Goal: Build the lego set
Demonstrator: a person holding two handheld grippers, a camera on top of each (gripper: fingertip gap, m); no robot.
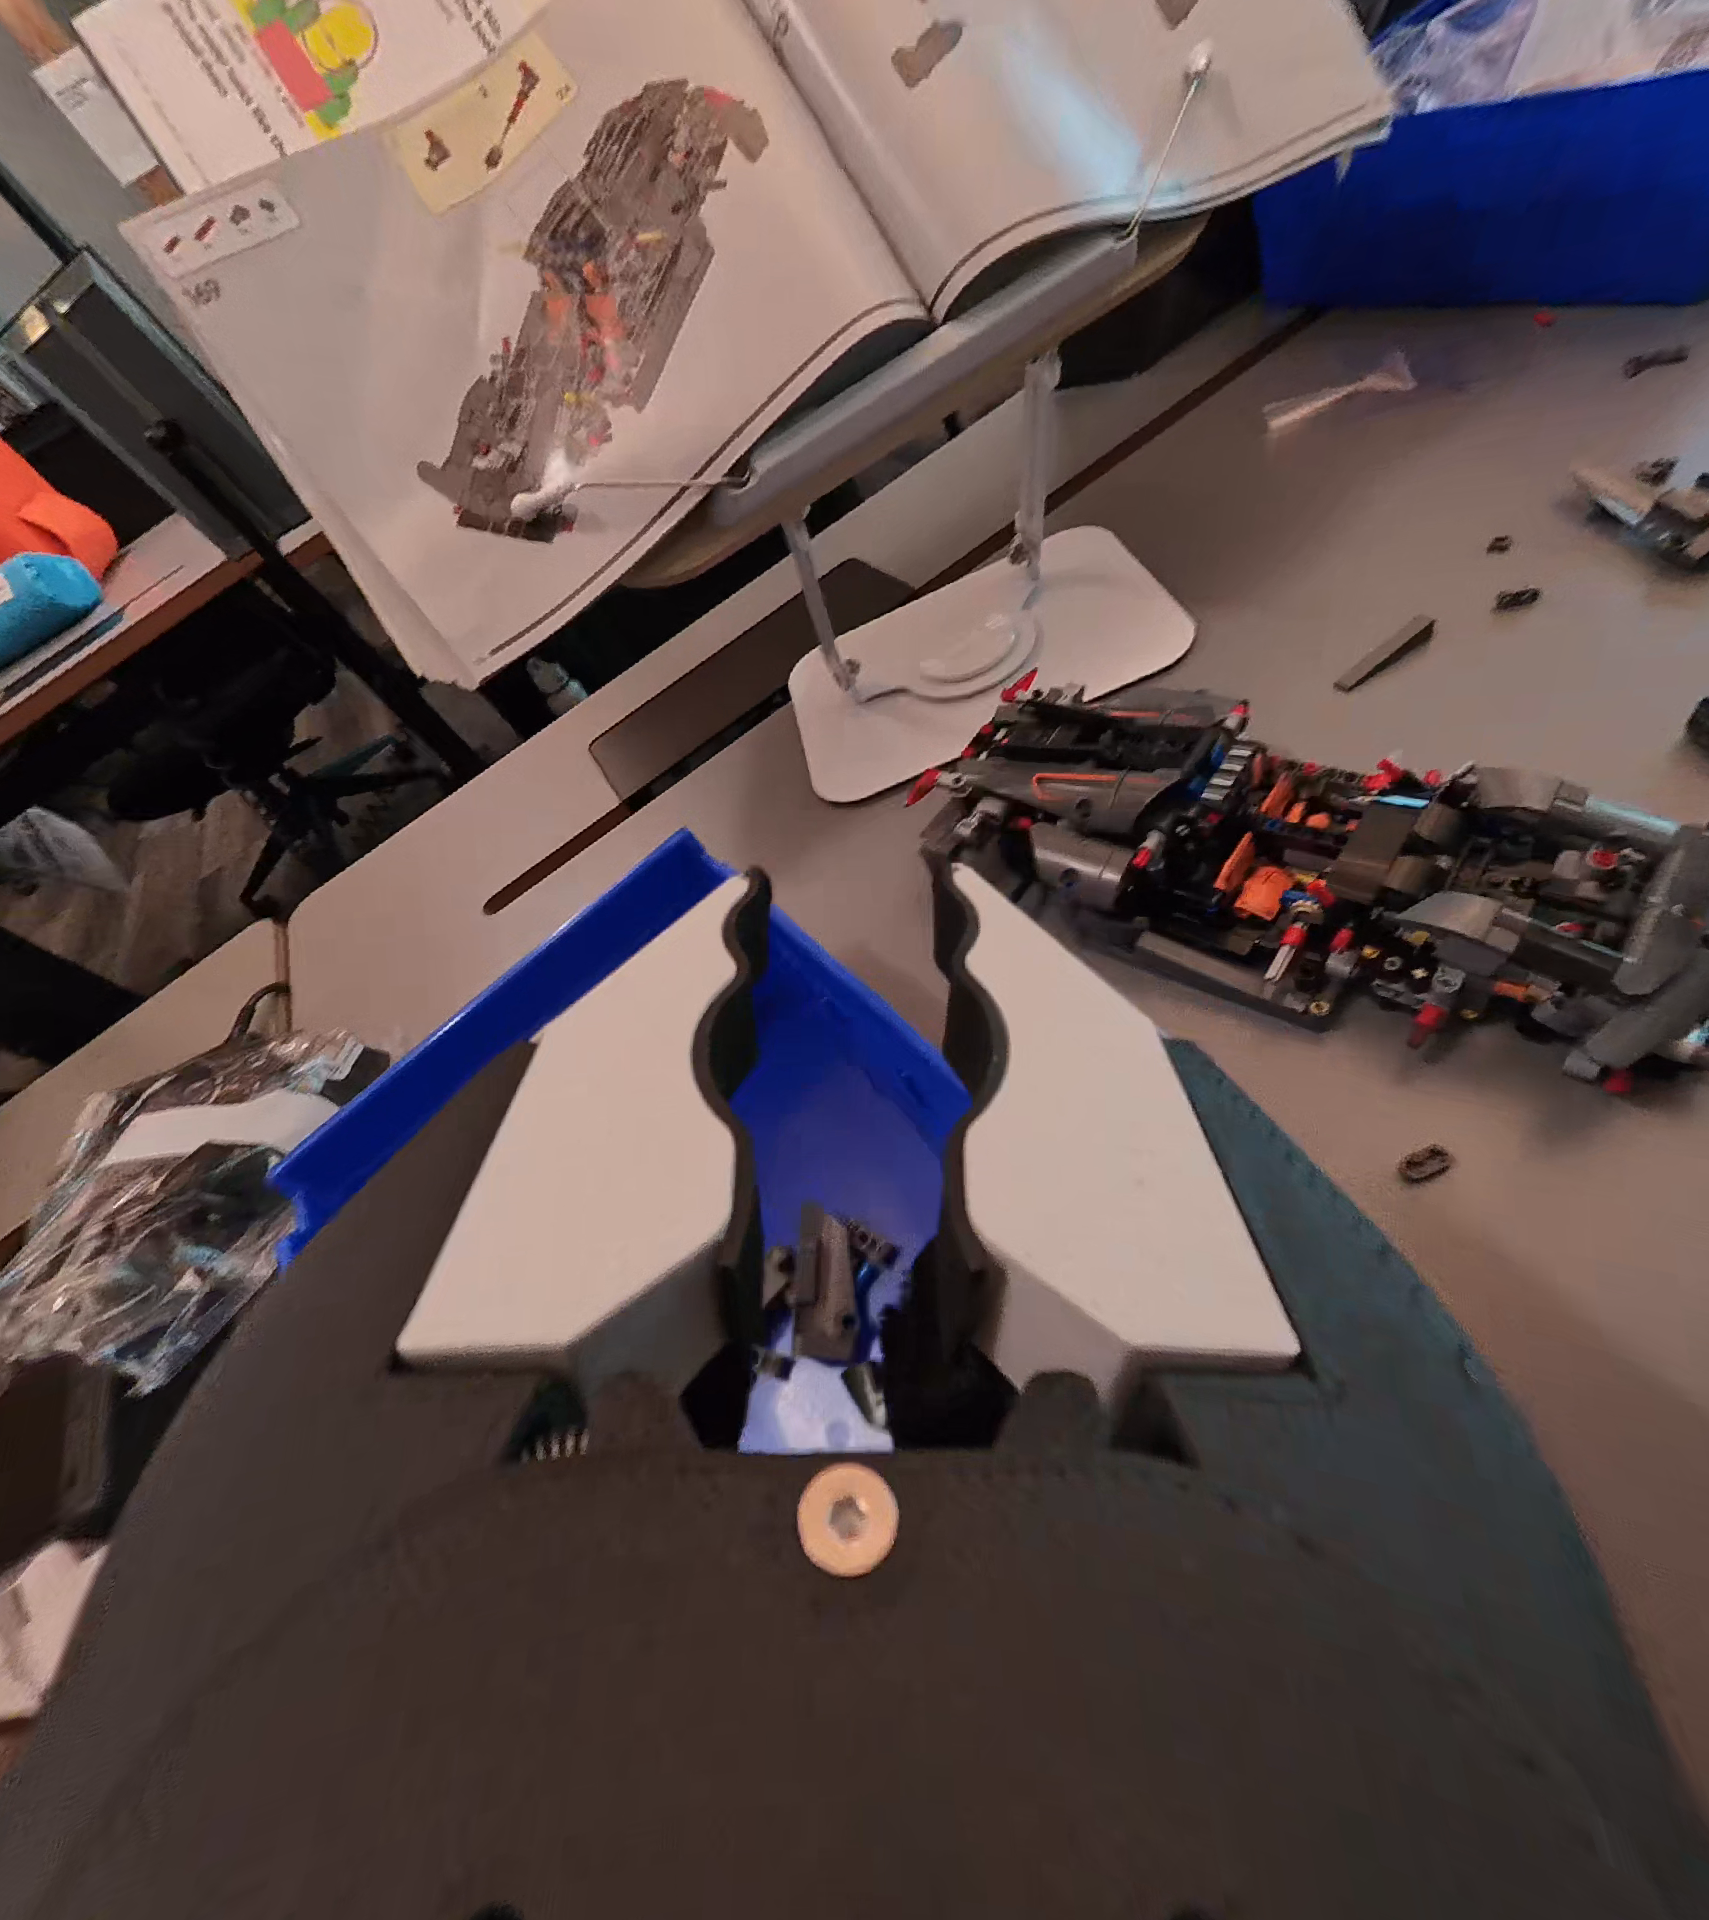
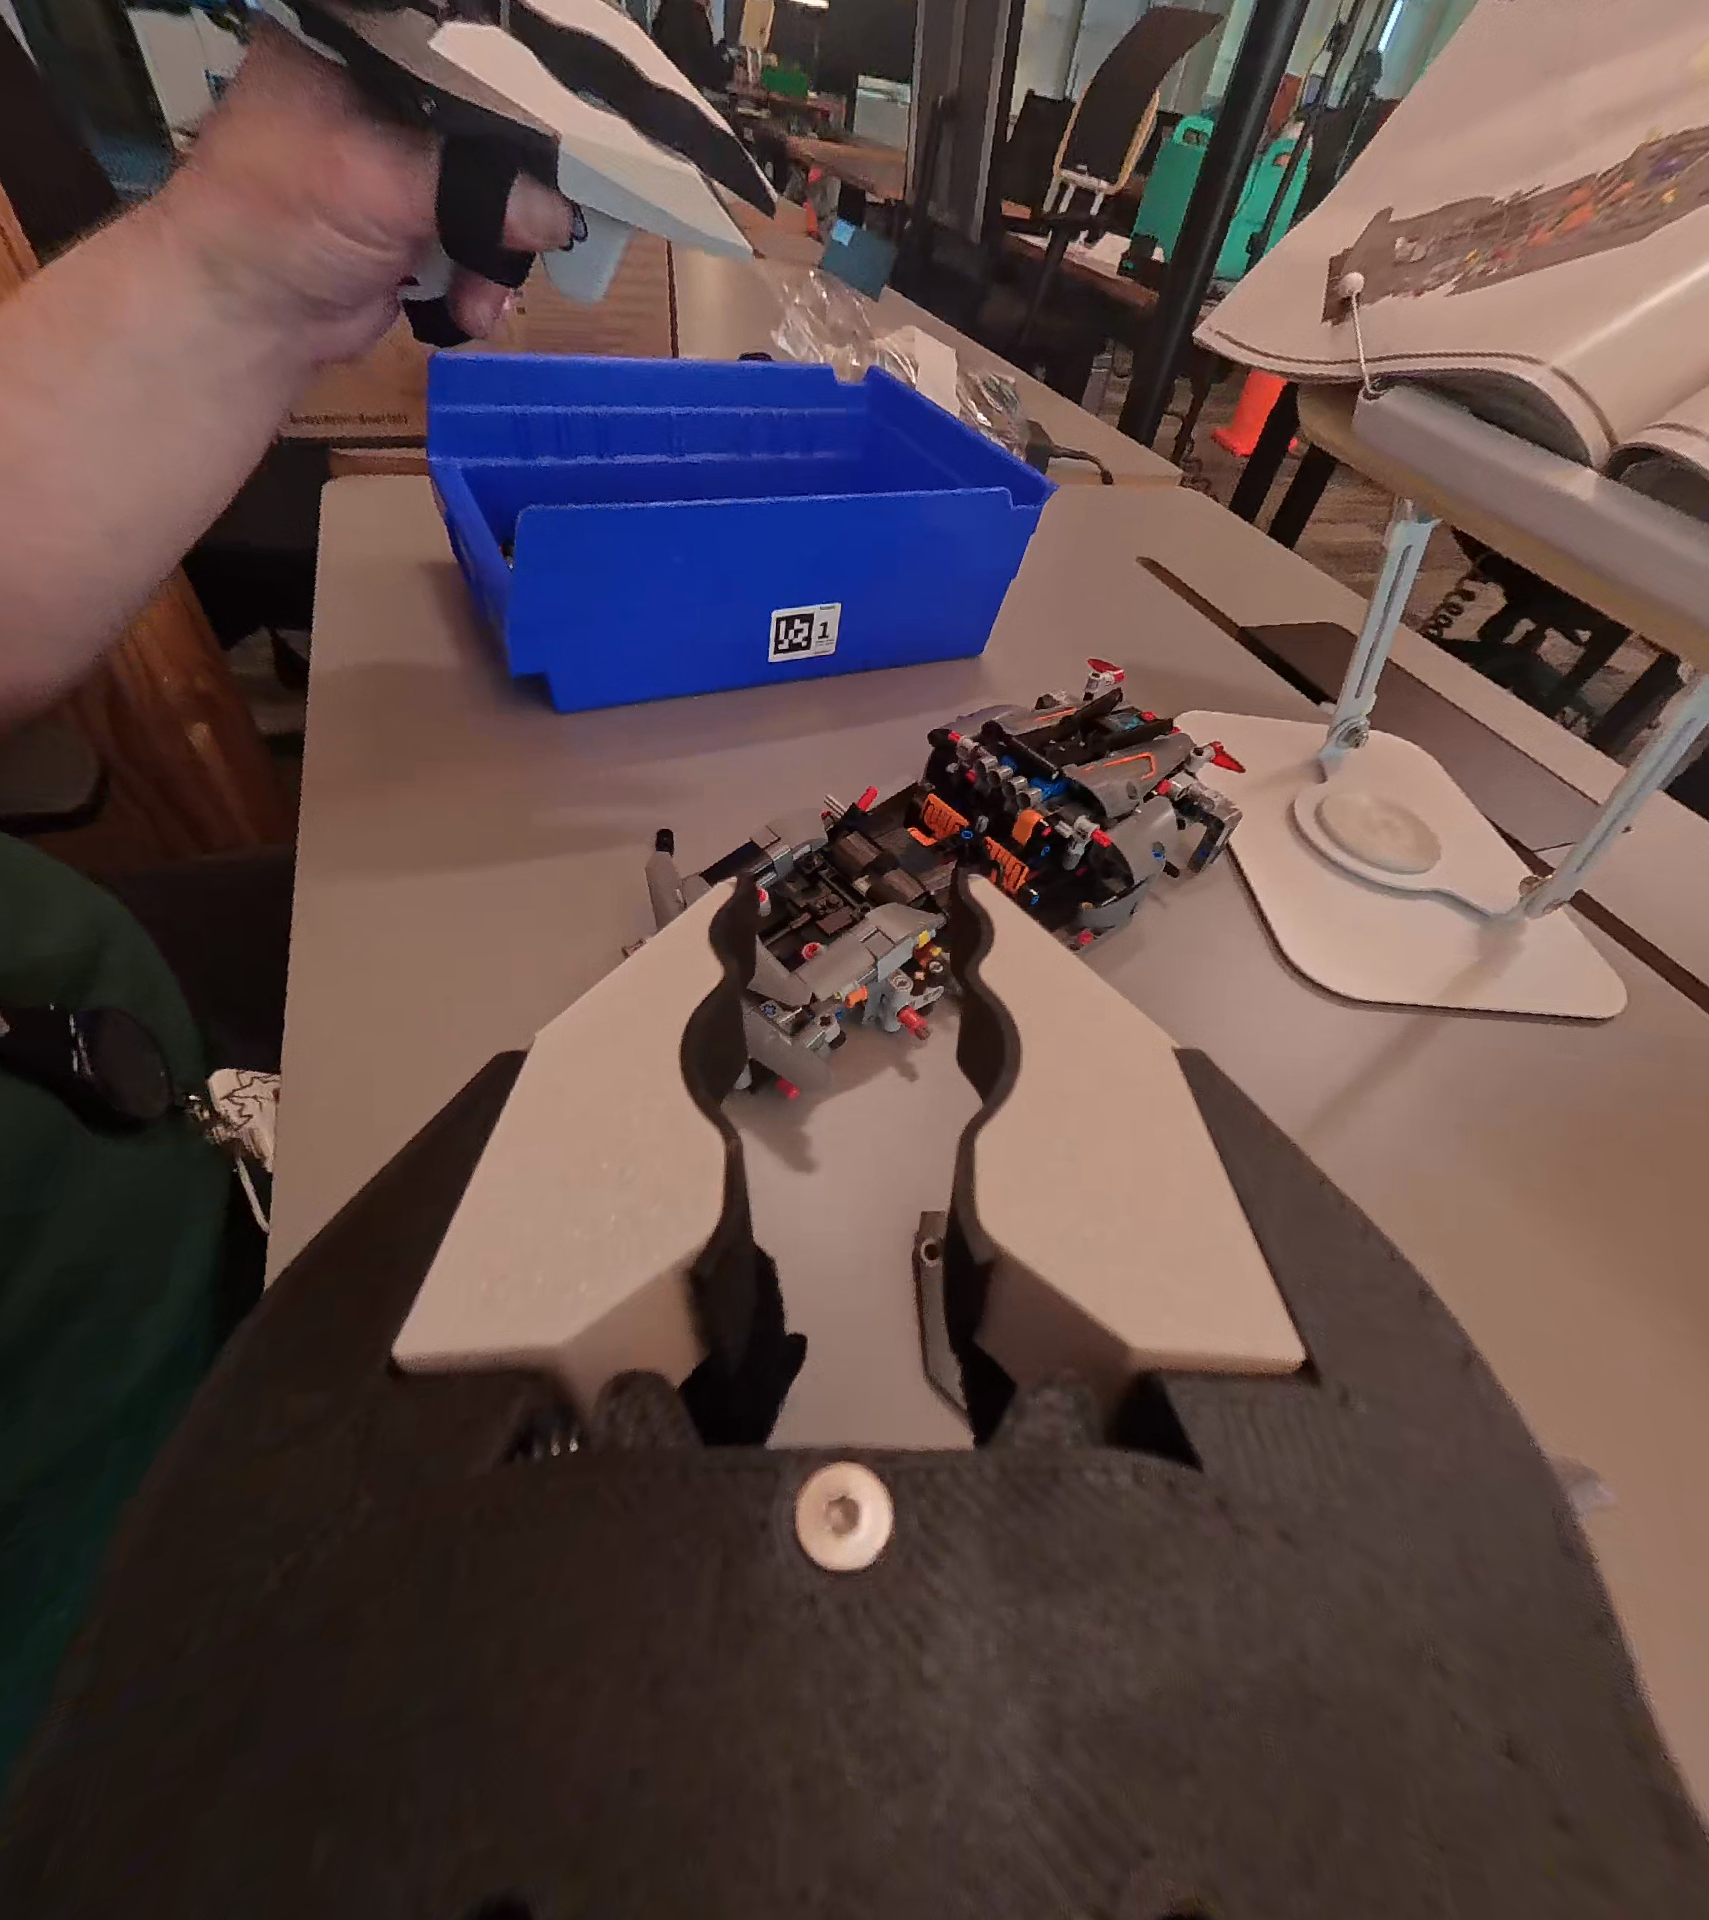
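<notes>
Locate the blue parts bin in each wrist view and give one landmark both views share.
Left wrist view: the blue parts bin lies low in the centre, directly under the open left gripper, mostly hidden by it.
Right wrist view: the bin sits upper centre-left on the table, past the right gripper.
Shared landmark: the half-built lego car, beside the book stand's white base.

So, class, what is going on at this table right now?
A person is building a lego car with two handheld grippers. The left gripper hangs open over the blue bin of loose parts, holding nothing. The right gripper, also open, points at the half-built car on the table. An instruction book stands open behind.
</notes>
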